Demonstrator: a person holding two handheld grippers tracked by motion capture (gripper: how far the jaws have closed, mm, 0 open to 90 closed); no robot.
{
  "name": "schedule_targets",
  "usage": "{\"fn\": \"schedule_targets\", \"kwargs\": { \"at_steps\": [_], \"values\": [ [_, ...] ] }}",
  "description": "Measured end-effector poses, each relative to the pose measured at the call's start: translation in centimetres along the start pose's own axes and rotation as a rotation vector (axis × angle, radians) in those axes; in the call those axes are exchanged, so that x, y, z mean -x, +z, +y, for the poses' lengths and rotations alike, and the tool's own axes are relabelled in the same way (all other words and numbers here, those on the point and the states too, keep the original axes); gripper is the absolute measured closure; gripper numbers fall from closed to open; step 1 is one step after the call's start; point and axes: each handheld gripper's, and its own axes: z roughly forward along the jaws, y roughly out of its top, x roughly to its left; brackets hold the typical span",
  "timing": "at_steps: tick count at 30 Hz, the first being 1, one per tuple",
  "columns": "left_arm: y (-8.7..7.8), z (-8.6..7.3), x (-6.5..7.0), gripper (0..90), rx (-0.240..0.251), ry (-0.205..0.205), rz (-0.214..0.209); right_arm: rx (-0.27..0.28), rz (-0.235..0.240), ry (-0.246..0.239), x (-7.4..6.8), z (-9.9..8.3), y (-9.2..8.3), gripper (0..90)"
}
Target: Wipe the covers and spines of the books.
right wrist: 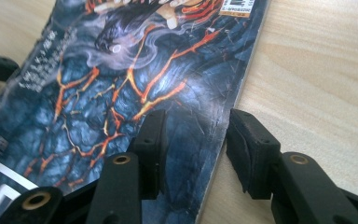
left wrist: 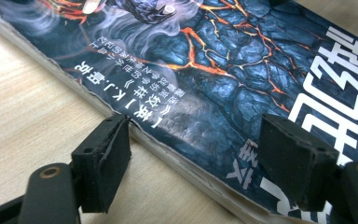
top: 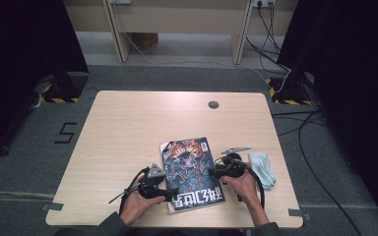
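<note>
Jaws first: the left gripper has its two black jaws spread wide. One jaw sits on the wood, right at the book's edge. The other jaw is over the cover, by the big white letters. I cannot tell if that one touches the cover. The pads do not squeeze anything.

The right gripper has its jaws partly apart too. One jaw is over the dark cover. The other is over the bare wood, just past the book's far edge. That edge of the book runs up between the two jaws. Nothing is pinched here.

From the high view, the left gripper is at the book's left side, near the corner closest to the person. The right gripper is at the book's right side, a bit farther up. A hand holds each one, and dark sleeves come in from the bottom. A black cable trails from each gripper.

The book lies flat on the table, close to the person's edge and a little right of the middle. It is turned a bit crooked. Its cover is dark blue with orange cracks like lava, and big white letters near the person.

A pale blue cloth lies on the table just right of the right hand, apart from the book. A small round grey cap sits in the table top far back.
</note>
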Motion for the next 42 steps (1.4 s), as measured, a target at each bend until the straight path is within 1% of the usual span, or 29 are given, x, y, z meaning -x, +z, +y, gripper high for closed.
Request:
{"fn": "schedule_targets", "kwargs": {
  "at_steps": [1,2,5,7,8,10,11,12,13,14,15,16,17,18,19,21,22,24,26,29,32,35,36,37,38,39,40,41,42],
  "values": [
    [0.0,0.0,0.0,25.0,0.004,-0.004,-0.003,0.007,0.008,0.017,0.1,0.0,0.0,58.4],
    [0.0,0.0,0.0,25.6,0.007,-0.002,-0.002,0.015,0.016,0.051,0.2,-0.1,0.0,58.7],
    [0.0,0.0,0.0,25.5,0.003,0.008,0.001,0.028,-0.002,0.054,0.0,-0.1,-0.2,62.1],
    [0.0,-0.1,0.0,25.5,0.003,0.007,0.002,0.038,0.0,0.064,0.0,-0.1,-0.2,63.6],
    [0.0,-0.1,0.1,25.4,0.005,0.008,0.007,0.063,0.012,0.074,0.1,0.0,-0.5,64.7],
    [0.0,-0.1,0.2,25.3,0.005,0.01,0.013,0.083,0.023,0.078,0.0,0.0,-0.9,65.0],
    [0.0,-0.1,0.2,25.3,0.005,0.01,0.013,0.083,0.023,0.078,0.0,0.0,-0.9,65.0],
    [0.0,-0.2,0.3,25.2,0.005,0.01,0.022,0.114,0.04,0.09,-0.1,0.2,-1.2,65.8],
    [0.0,-0.2,0.3,25.2,0.005,0.01,0.022,0.114,0.04,0.09,-0.1,0.2,-1.2,65.8],
    [0.0,-0.2,0.3,25.1,0.006,0.011,0.028,0.136,0.058,0.092,-0.1,0.2,-1.5,66.1],
    [0.0,-0.2,0.3,25.1,0.006,0.011,0.028,0.136,0.058,0.092,-0.1,0.2,-1.5,66.1],
    [0.0,-0.3,0.3,25.0,0.009,0.013,0.029,0.147,0.074,0.116,-0.1,0.1,-1.7,67.7],
    [0.0,-0.3,0.3,25.0,0.009,0.013,0.029,0.147,0.074,0.116,-0.1,0.1,-1.7,67.7],
    [0.0,-0.4,0.5,25.0,0.017,0.011,0.043,0.16,0.086,0.137,-0.1,0.1,-1.7,67.7],
    [0.0,-0.4,0.5,25.0,0.017,0.011,0.043,0.16,0.086,0.137,-0.1,0.1,-1.7,67.7],
    [0.0,-0.5,0.5,25.1,0.023,0.01,0.049,0.168,0.109,0.15,-0.2,0.0,-2.0,67.7],
    [0.0,-0.5,0.5,25.1,0.024,0.009,0.051,0.176,0.134,0.16,-0.3,0.1,-2.1,69.2],
    [0.0,-0.6,0.6,25.2,0.034,0.006,0.052,0.172,0.134,0.16,-0.4,0.1,-2.2,69.6],
    [0.0,-0.6,0.5,25.3,0.033,0.005,0.052,0.14,0.148,0.148,-0.6,0.0,-2.4,70.3],
    [0.0,-0.7,0.6,25.3,0.035,0.003,0.053,0.14,0.15,0.152,-0.7,0.1,-2.5,70.6],
    [0.0,-0.6,0.6,25.2,0.034,0.002,0.054,0.118,0.122,0.141,-0.7,0.0,-2.3,69.1],
    [0.0,-0.7,0.6,25.2,0.037,0.001,0.055,0.12,0.123,0.143,-0.8,0.0,-2.2,68.0],
    [0.0,-0.7,0.6,25.2,0.037,-0.001,0.056,0.096,0.147,0.134,-1.0,-0.1,-2.1,69.6],
    [0.0,-0.7,0.6,25.2,0.037,-0.001,0.056,0.096,0.147,0.134,-1.0,-0.1,-2.1,69.6],
    [-0.1,-0.7,0.6,25.2,0.036,-0.001,0.056,0.078,0.175,0.113,-1.7,-0.2,-1.6,70.5],
    [-0.1,-0.7,0.6,25.2,0.036,-0.001,0.056,0.078,0.175,0.113,-1.7,-0.2,-1.6,70.5],
    [-0.1,-0.7,0.6,25.2,0.036,0.0,0.058,0.08,0.153,0.096,-2.0,-0.1,-1.7,70.4],
    [-0.1,-0.7,0.5,25.2,0.035,-0.001,0.058,0.079,0.152,0.077,-2.2,0.1,-1.8,70.4],
    [-0.1,-0.7,0.5,25.3,0.033,0.004,0.054,0.064,0.14,0.033,-2.3,0.3,-2.1,70.4]
  ]
}}
